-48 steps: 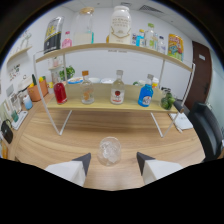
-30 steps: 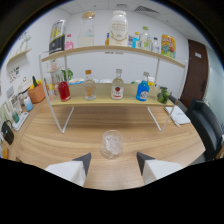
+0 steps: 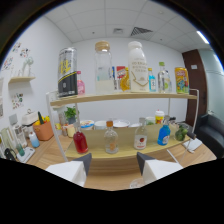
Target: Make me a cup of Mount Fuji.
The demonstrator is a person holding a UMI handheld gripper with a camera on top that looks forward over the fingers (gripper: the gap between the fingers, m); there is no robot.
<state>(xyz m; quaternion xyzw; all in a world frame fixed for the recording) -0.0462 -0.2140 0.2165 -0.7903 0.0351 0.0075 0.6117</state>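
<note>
My gripper [image 3: 114, 160] is open, its two white fingers [image 3: 72, 172] apart with nothing held between them. Just ahead stands a two-tier wooden shelf [image 3: 120, 97]. On its lower board stand a red bottle [image 3: 80, 142], a clear bottle with amber liquid [image 3: 111, 142], a red-labelled bottle [image 3: 141, 141] and a blue bottle [image 3: 163, 135]. The upper board carries a black and yellow can [image 3: 67, 72], a clear jar with a wooden lid [image 3: 103, 67], a white bottle [image 3: 136, 65] and a yellow can [image 3: 181, 80]. Only the rim of a clear glass [image 3: 135, 184] shows, low by the right finger.
An orange pot with utensils [image 3: 43, 130] and small bottles stand on the table beside the shelf's left end. White bowls [image 3: 107, 124] sit at the back of the lower board. A green item [image 3: 181, 134] rests at its right end, near a dark door [image 3: 200, 85].
The gripper has risen and moved closer to the shelf, which now fills the view. The clear glass has dropped from just ahead of the fingers to almost out of sight below them.
</note>
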